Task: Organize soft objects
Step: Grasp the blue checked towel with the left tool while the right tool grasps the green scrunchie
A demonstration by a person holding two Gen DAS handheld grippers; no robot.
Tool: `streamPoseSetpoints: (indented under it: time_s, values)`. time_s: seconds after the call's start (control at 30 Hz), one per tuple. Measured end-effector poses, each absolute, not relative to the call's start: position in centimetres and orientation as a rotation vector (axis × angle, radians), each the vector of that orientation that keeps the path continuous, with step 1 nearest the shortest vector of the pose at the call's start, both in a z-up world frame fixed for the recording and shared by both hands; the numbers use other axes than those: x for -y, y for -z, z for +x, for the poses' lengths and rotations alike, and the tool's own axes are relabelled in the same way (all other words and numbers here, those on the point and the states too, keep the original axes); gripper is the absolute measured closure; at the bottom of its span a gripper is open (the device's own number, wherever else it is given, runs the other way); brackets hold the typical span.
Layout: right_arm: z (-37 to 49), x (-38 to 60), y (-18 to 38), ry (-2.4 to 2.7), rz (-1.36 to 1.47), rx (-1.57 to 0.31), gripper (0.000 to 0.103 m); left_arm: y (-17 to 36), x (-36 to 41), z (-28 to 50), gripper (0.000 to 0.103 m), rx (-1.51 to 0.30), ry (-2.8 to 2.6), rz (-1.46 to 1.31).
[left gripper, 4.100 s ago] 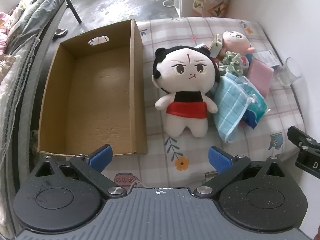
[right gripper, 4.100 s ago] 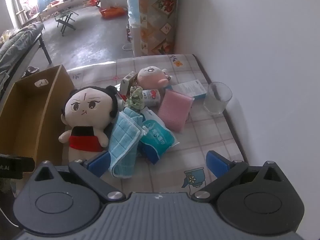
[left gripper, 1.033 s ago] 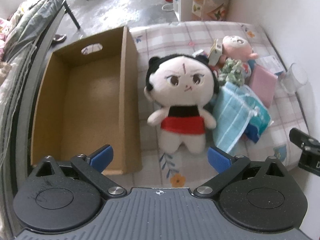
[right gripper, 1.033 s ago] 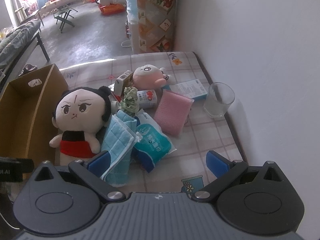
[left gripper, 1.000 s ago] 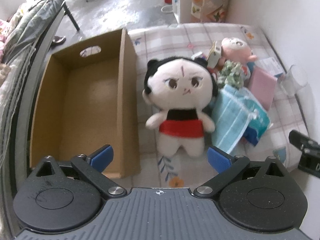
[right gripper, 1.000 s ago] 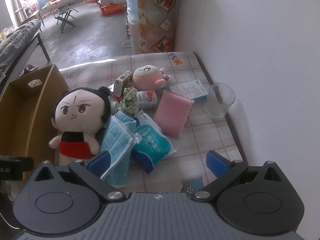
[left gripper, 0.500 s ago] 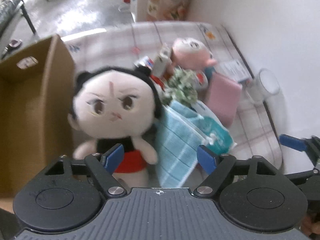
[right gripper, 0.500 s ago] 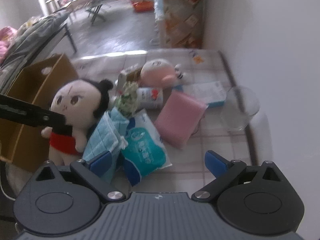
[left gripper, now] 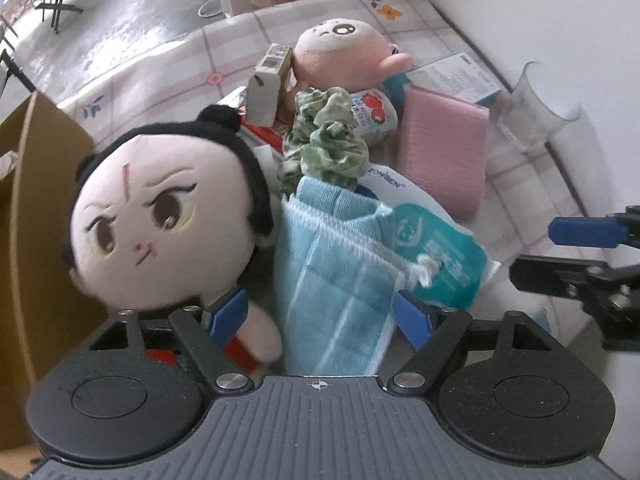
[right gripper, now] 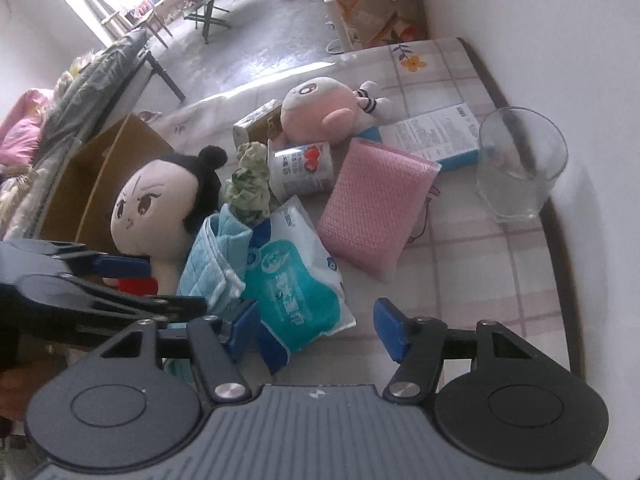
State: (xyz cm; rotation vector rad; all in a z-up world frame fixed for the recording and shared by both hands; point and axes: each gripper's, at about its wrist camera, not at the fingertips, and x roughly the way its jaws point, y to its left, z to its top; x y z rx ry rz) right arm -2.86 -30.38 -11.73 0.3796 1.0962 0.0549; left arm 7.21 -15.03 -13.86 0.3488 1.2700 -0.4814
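Two soft things sit right at the left gripper [left gripper: 320, 314]: the folded blue cloth [left gripper: 340, 264] lies between its blue fingertips, and the black-haired plush doll [left gripper: 160, 216] has an arm against the left-hand pad. The jaws stand fairly wide and neither pad visibly presses the cloth, so nothing is held. The right gripper [right gripper: 316, 330] is closing its jaws around the corner of the teal tissue pack [right gripper: 296, 284], which lies between the pads; its left pad is close against the pack's edge, the other pad is still apart from it. The cloth leans on the tissue pack and touches the doll's head; a green scrunchie [left gripper: 326, 144] rests on the cloth's upper end. Behind them lie a pink sponge pad [right gripper: 376, 204], a small can with red fruit on its label [right gripper: 302, 166], a tan carton [left gripper: 270, 84] and a pink round plush [left gripper: 344, 52], all crowded together. A clear glass cup [right gripper: 520, 168] stands near the table's dark edge [right gripper: 560, 264], beside the white wall, with a blue-and-white flat box [right gripper: 436, 136] just next to it. Open checked tablecloth [right gripper: 472, 280] lies between the sponge pad and that edge. On the doll's far side is the cardboard box [left gripper: 36, 208]; its inside is mostly hidden in both views.
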Motion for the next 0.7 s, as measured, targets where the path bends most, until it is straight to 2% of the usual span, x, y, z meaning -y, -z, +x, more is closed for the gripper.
streamPoseSetpoints:
  time_s: [0.23,0.4,0.5,0.57,0.6,0.7]
  values:
    - [-1.8,30.5,12.4,-0.105,0.375,-1.104,0.038,16.4,16.3,8.4,0.016,-1.284,0.523,0.386]
    - [-1.2,30.7,13.0,-0.119,0.381,-1.108,0.038,17.5,16.3,9.2,0.017,-1.299,0.533,0.336]
    - [-0.6,30.7,13.2,-0.122,0.377,-1.108,0.038,17.5,16.2,9.2,0.028,-1.285,0.543,0.308]
    - [0.1,30.8,13.1,-0.132,0.377,-1.092,0.037,17.4,16.1,9.0,0.046,-1.285,0.564,0.283]
    - [0.5,30.9,12.9,-0.142,0.382,-1.078,0.037,17.3,15.9,8.9,0.049,-1.288,0.572,0.268]
    - [2.6,30.8,12.5,-0.176,0.388,-1.033,0.029,17.2,15.5,8.8,0.064,-1.294,0.555,0.234]
